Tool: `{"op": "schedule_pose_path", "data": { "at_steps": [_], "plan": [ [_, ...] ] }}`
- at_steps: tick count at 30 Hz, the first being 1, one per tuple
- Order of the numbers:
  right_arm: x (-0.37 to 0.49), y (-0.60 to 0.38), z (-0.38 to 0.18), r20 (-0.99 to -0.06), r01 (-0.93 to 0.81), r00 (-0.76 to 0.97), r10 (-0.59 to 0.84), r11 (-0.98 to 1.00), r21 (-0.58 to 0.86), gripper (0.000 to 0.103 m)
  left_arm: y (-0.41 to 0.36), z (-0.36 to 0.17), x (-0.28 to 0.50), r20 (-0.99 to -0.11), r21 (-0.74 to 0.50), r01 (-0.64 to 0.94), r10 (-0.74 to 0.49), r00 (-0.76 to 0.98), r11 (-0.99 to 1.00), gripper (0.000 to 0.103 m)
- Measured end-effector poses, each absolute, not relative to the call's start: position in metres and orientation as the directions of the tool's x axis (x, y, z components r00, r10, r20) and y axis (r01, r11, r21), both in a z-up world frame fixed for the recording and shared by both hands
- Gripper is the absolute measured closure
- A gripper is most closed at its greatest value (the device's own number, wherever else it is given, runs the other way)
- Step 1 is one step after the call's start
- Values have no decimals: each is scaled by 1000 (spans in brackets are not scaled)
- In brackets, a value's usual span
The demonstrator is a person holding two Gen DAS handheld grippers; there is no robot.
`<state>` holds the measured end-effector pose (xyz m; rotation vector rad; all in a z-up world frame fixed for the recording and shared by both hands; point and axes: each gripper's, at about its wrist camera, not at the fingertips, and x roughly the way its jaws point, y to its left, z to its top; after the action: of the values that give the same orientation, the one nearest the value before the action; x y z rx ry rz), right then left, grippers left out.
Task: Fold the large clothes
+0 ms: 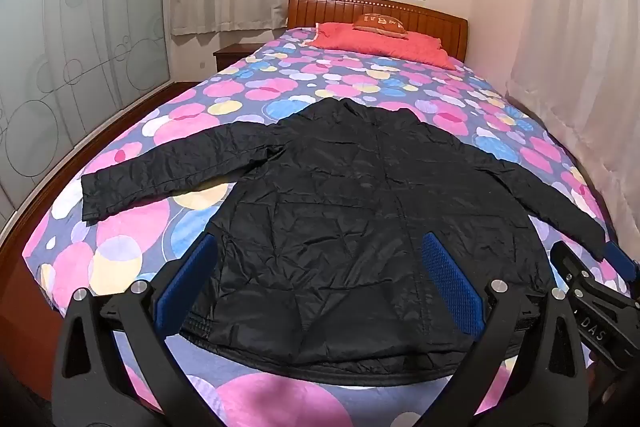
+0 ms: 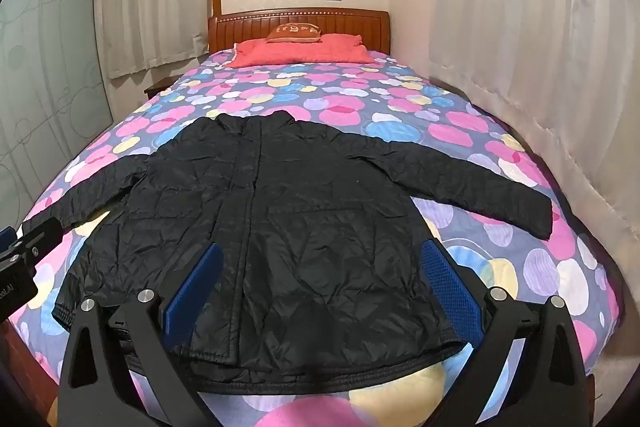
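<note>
A black quilted jacket [image 1: 360,227] lies spread flat, front up, on the bed [image 1: 280,75], across the nearer half of a bedsheet [image 2: 400,115] printed with pink, blue and yellow circles; its hem faces the cameras, its collar points toward the wooden headboard [image 2: 300,23], and both sleeves reach outward toward the bed's sides. A red pillow [image 2: 304,53] bearing a small orange cushion [image 2: 294,31] rests at the head end. The left tongs [image 1: 320,287] hover above the jacket's lower left part, fully released, grasping nothing. The right tongs [image 2: 320,287] hover over its lower right part, likewise spread wide and empty. Pale curtains [image 2: 520,27] hang beside the bed.
</note>
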<state>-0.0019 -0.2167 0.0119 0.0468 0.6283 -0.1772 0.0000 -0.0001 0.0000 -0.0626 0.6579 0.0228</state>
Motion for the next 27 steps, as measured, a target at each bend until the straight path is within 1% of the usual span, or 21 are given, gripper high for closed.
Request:
{"op": "schedule_pose_path", "data": {
  "at_steps": [27],
  "plan": [
    [-1,-214,10,-587,176,796,-149,984,-10,5,-1,0,0,-608,-47,-37,1,794,998,2]
  ]
}}
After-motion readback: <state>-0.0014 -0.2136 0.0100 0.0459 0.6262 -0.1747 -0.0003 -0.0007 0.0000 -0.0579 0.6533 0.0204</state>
